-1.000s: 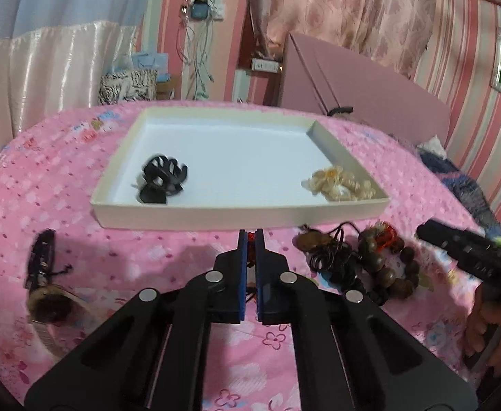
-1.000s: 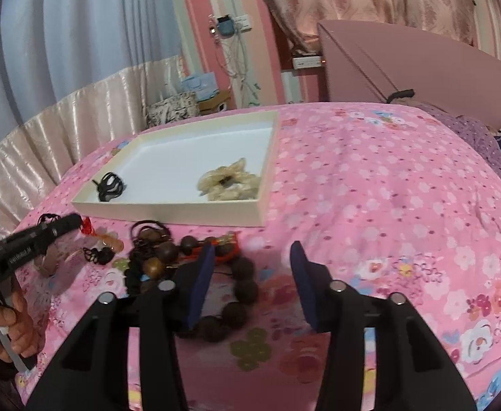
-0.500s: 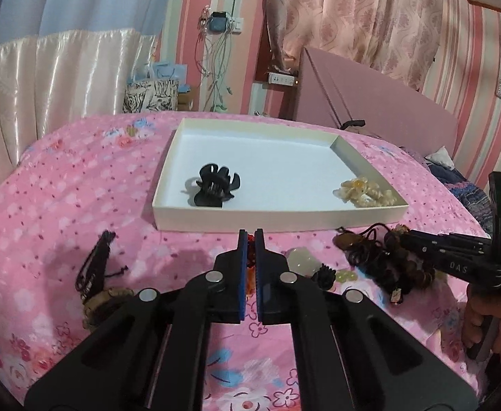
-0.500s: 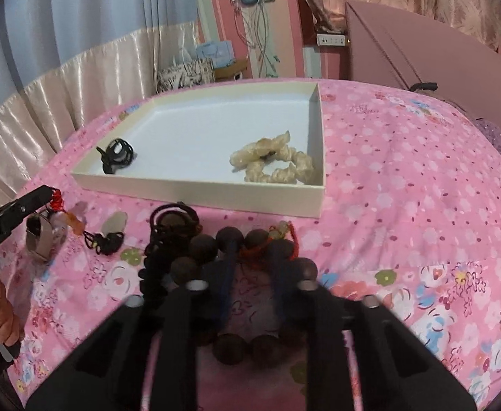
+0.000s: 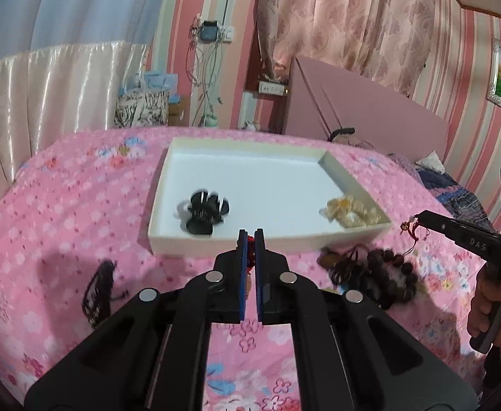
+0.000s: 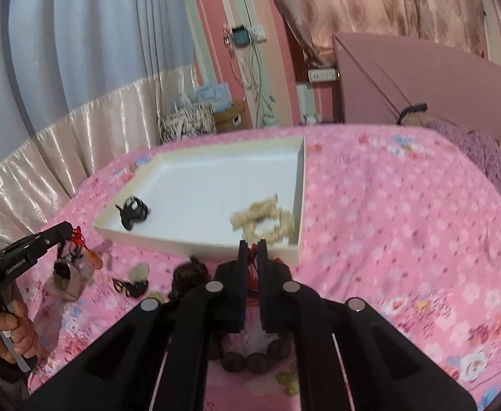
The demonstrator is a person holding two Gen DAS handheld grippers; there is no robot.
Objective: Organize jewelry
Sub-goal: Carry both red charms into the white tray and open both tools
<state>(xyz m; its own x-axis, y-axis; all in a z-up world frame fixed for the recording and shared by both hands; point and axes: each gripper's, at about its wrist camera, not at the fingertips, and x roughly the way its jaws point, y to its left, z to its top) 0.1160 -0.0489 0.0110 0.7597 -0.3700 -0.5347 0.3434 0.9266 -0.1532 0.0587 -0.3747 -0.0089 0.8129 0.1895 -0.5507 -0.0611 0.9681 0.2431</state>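
A white tray (image 5: 168, 239) lies on the pink bed and holds a black hair claw (image 5: 204, 212) and a cream bead bracelet (image 5: 351, 214). My left gripper (image 5: 249, 234) is shut on a red-corded charm (image 5: 249, 239), lifted before the tray's near wall; from the right wrist view the charm (image 6: 79, 238) dangles from it. My right gripper (image 6: 252, 245) is shut on the red cord (image 6: 252, 267) of a dark wooden bead bracelet (image 5: 387, 274), whose beads (image 6: 254, 361) hang under its fingers.
On the bedspread near the tray lie a black hair clip (image 5: 98, 287), a dark cord necklace (image 5: 344, 267), a pale stone pendant (image 6: 139, 272) and a small taped roll (image 6: 67, 279). A pink headboard (image 5: 370, 109) stands behind the bed.
Both grippers have risen. My right gripper has closed on the bead bracelet's red cord and lifted it. The left gripper stays shut on its charm.
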